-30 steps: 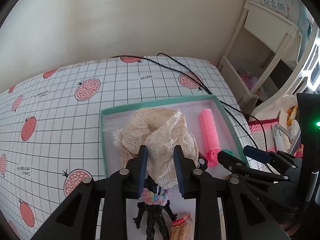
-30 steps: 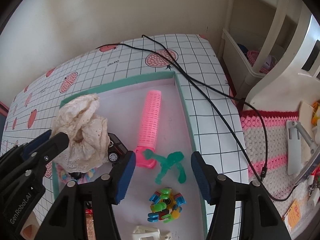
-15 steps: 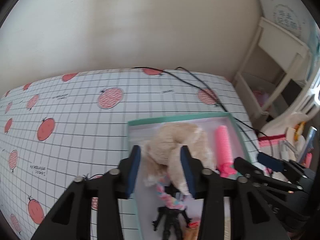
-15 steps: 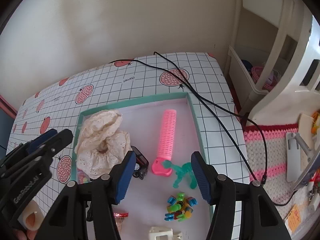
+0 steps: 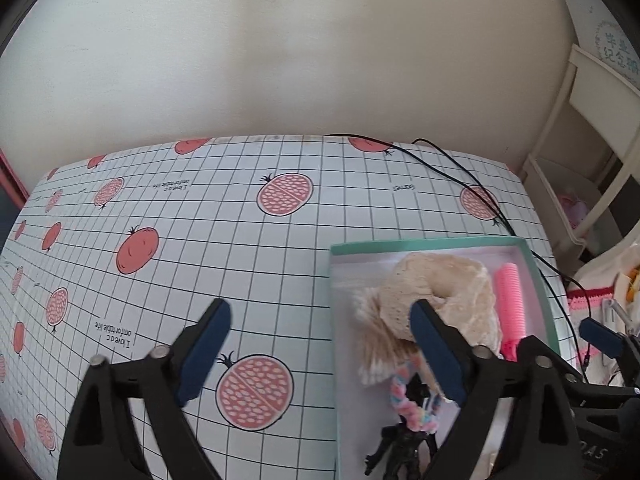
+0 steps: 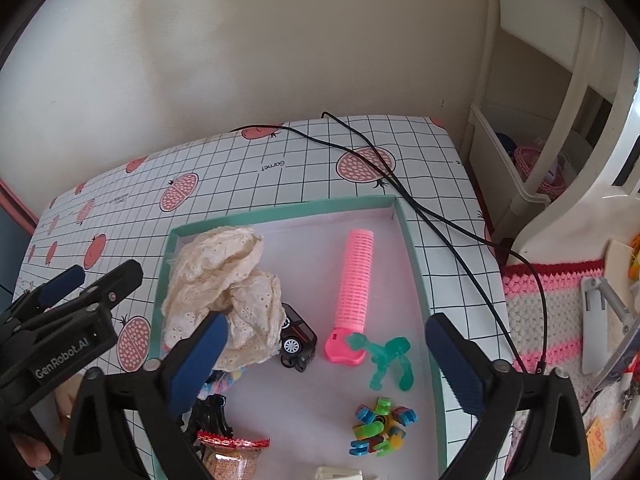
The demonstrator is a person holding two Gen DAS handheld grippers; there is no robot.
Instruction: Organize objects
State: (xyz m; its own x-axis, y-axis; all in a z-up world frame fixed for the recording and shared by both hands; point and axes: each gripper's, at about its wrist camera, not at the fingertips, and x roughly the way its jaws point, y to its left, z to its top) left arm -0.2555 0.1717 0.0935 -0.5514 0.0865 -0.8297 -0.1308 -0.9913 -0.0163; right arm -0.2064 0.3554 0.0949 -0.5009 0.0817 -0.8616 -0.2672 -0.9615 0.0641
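Grippers both hang spread wide, holding nothing. Left gripper [image 5: 320,344] straddles the tray's [image 5: 424,242] left rim, one finger over bare desk [image 5: 200,240], the other over the lace cloth [image 6: 224,284] heaped in the tray's left corner. Right gripper [image 6: 328,360] hovers over the tray's open middle, between toy car [image 6: 297,338], pink roller [image 6: 356,292] and green figure [image 6: 390,362].

Just behind the right gripper's [image 6: 324,350] left finger, the pastel braided loop [image 6: 218,380] is largely hidden by the cream lace cloth [image 6: 224,284], and the snack packet [image 6: 230,454] is cut off at the bottom edge.
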